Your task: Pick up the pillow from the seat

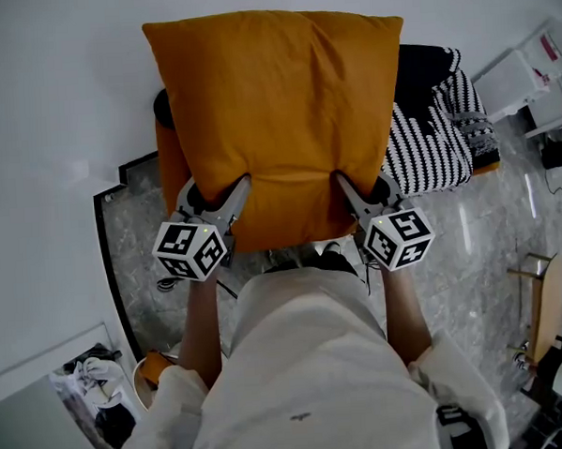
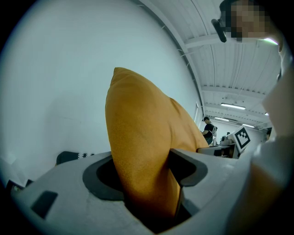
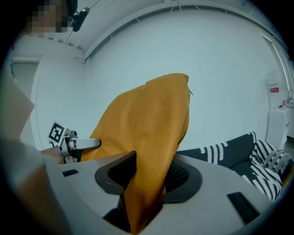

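An orange pillow is held up in the air in front of the white wall, above the seat. My left gripper is shut on its near left edge, my right gripper on its near right edge. In the left gripper view the orange pillow is pinched between the grey jaws. In the right gripper view the orange pillow hangs squeezed between the jaws, and the left gripper shows beyond it. The seat below is orange and mostly hidden by the pillow.
A black-and-white striped cushion lies on the seat at the right. White boxes stand at the far right and a wooden stool at the right on the marble floor. People stand far off in the left gripper view.
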`<control>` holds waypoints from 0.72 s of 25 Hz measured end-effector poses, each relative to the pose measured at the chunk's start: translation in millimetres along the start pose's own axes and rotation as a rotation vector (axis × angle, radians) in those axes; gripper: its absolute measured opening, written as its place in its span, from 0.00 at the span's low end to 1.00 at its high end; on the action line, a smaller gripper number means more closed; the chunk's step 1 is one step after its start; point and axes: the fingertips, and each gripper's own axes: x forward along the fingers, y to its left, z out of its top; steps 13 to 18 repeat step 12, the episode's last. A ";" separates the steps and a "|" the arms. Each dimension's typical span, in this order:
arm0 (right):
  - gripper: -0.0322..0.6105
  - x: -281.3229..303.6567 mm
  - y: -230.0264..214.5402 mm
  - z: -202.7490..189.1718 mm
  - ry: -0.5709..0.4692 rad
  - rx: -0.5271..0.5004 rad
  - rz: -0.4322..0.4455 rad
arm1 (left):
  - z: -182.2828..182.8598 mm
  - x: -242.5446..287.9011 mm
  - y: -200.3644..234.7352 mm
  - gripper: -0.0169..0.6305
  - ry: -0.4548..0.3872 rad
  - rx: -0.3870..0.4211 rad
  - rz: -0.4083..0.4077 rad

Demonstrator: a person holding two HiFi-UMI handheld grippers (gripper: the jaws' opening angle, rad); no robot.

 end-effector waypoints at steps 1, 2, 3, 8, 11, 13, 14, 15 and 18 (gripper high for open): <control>0.32 0.8 0.0 0.1 -0.001 0.001 0.000 | 0.1 0.4 0.8 0.51 0.001 0.000 0.000; 0.32 1.6 0.5 0.1 -0.002 0.001 0.000 | 0.2 0.3 1.7 0.51 0.002 -0.001 -0.001; 0.32 2.2 1.3 0.1 -0.003 0.001 -0.001 | 0.4 -0.1 2.6 0.51 0.002 0.000 -0.001; 0.32 4.0 2.9 1.4 -0.007 -0.003 -0.001 | 2.6 -0.8 4.8 0.51 0.000 0.004 0.000; 0.32 4.4 3.4 2.0 -0.008 -0.006 0.000 | 3.6 -1.2 5.2 0.51 -0.001 0.006 -0.001; 0.32 4.5 3.5 2.2 -0.008 -0.006 0.000 | 3.9 -1.3 5.3 0.51 -0.002 0.007 -0.001; 0.32 4.5 3.5 2.2 -0.008 -0.006 0.000 | 3.9 -1.3 5.3 0.51 -0.002 0.007 -0.001; 0.32 4.5 3.5 2.2 -0.008 -0.006 0.000 | 3.9 -1.3 5.3 0.51 -0.002 0.007 -0.001; 0.32 4.5 3.5 2.2 -0.008 -0.006 0.000 | 3.9 -1.3 5.3 0.51 -0.002 0.007 -0.001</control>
